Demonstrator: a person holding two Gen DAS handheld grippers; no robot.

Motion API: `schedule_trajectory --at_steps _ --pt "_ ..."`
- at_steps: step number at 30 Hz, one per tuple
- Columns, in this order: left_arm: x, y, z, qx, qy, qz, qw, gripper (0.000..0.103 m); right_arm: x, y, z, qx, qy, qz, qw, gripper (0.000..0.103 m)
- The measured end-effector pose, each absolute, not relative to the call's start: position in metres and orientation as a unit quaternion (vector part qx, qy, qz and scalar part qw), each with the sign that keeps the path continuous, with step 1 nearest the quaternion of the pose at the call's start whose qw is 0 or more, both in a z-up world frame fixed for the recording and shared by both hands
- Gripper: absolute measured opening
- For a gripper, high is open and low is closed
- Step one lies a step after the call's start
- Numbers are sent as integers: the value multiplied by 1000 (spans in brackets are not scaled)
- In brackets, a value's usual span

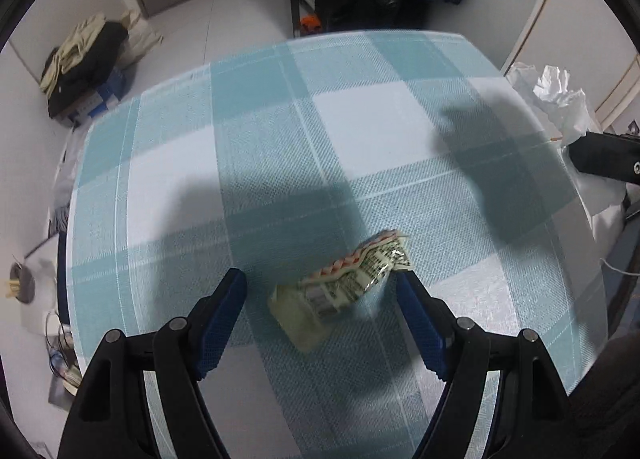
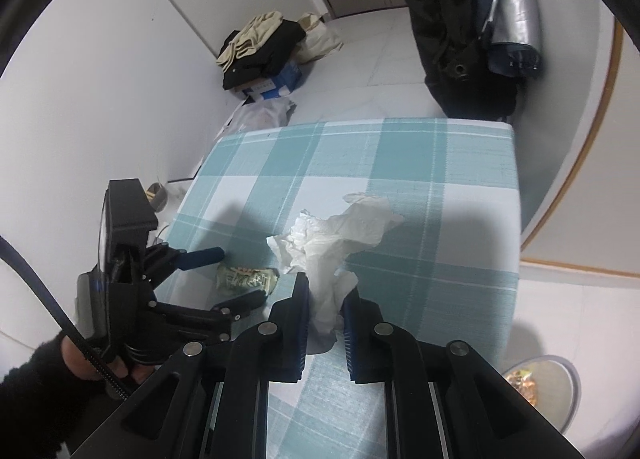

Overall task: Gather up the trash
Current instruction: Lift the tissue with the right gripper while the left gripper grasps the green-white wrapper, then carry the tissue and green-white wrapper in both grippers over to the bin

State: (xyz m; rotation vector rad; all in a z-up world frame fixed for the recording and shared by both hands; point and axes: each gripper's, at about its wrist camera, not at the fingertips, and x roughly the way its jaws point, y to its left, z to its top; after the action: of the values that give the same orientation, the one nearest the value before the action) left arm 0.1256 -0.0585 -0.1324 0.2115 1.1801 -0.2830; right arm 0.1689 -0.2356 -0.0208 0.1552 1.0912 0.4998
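Left wrist view: a crumpled wrapper (image 1: pixel 340 287) lies on the checked table (image 1: pixel 280 119), probably light and crinkly, best pinched across its middle; the left gripper (image 1: pixel 320 283) straddles it, jaws wide.

Right wrist view: the right gripper (image 2: pixel 326 299) pinches a soft tissue (image 2: pixel 340 235), held over the table.

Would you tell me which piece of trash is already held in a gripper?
The white tissue, pinched by the right gripper; the printed wrapper lies loose.
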Motion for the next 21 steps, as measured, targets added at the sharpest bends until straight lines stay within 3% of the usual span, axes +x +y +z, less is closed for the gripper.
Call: schedule_trajectory --at_steps 2,4,5,11,21 --pt "125 -56 -131 93 552 -136 818 70 166 -240 -18 75 509 234 825 13" --pt "123 -55 -126 90 546 -140 821 40 163 -245 -15 79 506 233 827 13" --pt "121 -57 -124 96 543 -145 822 15 161 -247 -13 80 504 232 828 13" --pt "118 -57 -123 85 547 -146 820 8 153 -256 -4 89 494 225 835 13" --pt "111 -45 -113 59 533 -133 834 8 141 -257 11 91 475 204 851 12"
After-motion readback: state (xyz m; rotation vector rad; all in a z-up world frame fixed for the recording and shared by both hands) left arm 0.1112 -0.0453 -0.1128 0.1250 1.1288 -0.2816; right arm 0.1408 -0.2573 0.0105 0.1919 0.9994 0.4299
